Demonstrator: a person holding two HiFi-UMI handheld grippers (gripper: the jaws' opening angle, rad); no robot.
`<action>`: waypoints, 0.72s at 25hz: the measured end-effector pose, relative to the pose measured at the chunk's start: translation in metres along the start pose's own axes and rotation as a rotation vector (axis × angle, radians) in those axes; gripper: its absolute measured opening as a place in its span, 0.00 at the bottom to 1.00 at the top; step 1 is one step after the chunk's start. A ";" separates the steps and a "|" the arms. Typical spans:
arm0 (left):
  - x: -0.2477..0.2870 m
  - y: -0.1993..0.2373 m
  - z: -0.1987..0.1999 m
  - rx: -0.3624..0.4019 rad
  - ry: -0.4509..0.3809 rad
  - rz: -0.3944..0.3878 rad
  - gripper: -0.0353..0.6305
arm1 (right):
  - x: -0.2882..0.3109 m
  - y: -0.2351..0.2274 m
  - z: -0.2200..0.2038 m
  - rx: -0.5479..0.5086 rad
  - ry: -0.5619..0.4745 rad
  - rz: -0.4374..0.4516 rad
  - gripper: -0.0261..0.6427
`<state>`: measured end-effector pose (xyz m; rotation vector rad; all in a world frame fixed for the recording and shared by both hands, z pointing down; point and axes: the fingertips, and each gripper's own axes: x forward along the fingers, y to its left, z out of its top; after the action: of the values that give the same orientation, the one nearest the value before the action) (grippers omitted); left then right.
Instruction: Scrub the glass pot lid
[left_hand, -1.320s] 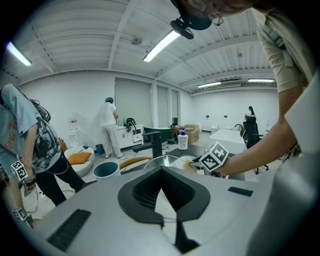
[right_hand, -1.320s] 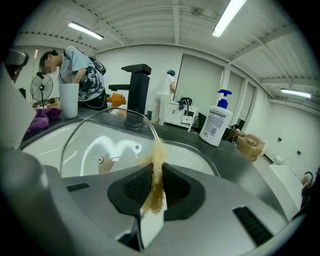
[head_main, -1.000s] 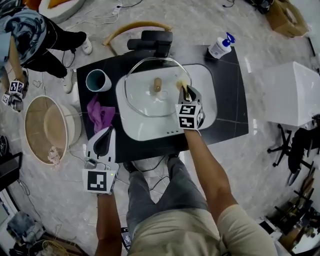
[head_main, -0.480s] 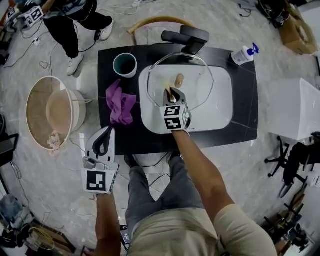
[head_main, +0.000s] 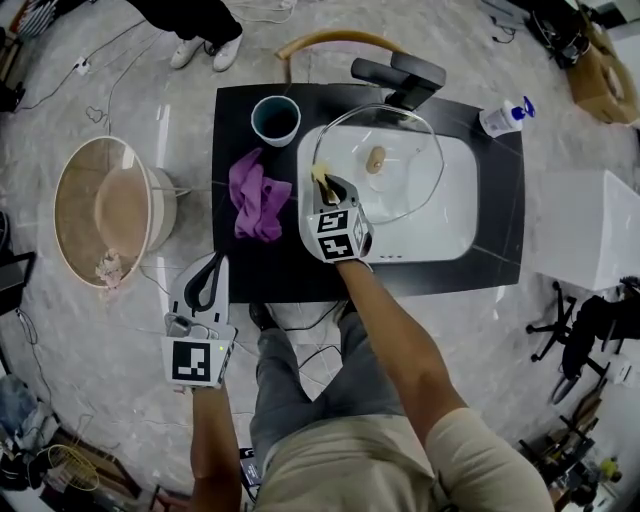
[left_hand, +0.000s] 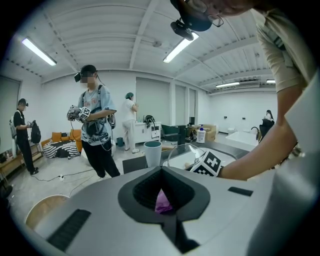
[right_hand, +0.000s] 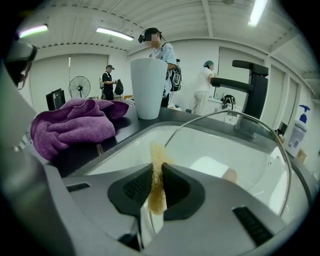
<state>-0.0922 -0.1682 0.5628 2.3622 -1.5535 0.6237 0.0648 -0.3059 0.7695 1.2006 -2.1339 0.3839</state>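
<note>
The glass pot lid (head_main: 395, 185) lies in the white sink (head_main: 450, 232), its wooden knob (head_main: 376, 158) facing up. My right gripper (head_main: 324, 181) is at the lid's left rim, shut on a thin yellow-brown sponge (head_main: 320, 172). In the right gripper view the sponge (right_hand: 159, 152) is pinched between the jaws, and the lid (right_hand: 240, 137) arches ahead to the right. My left gripper (head_main: 206, 284) hangs off the table's front-left edge, shut and holding nothing. In the left gripper view its tips (left_hand: 161, 172) meet, and the lid (left_hand: 184, 152) shows behind them.
A purple cloth (head_main: 258, 195) and a teal-lined cup (head_main: 276, 120) sit on the black counter (head_main: 500, 200) left of the sink. A black faucet (head_main: 400, 75) stands behind it, a soap bottle (head_main: 505, 115) at the far right. A round wicker basket (head_main: 110, 210) stands on the floor at left.
My right gripper has carried the sponge leftward across the lid, from its right side to its left rim. The left gripper has stayed where it was.
</note>
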 end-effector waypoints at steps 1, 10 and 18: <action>0.002 0.000 0.004 -0.003 -0.020 0.002 0.07 | 0.000 -0.001 -0.001 0.000 0.004 0.003 0.12; 0.029 -0.020 0.019 0.013 -0.036 -0.033 0.07 | -0.009 -0.033 -0.013 0.071 0.020 -0.002 0.12; 0.063 -0.063 0.039 0.060 -0.011 -0.105 0.07 | -0.035 -0.140 -0.077 0.301 0.140 -0.112 0.12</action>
<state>-0.0048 -0.2110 0.5605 2.4765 -1.4227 0.6435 0.2254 -0.3173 0.7955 1.4083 -1.9260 0.7361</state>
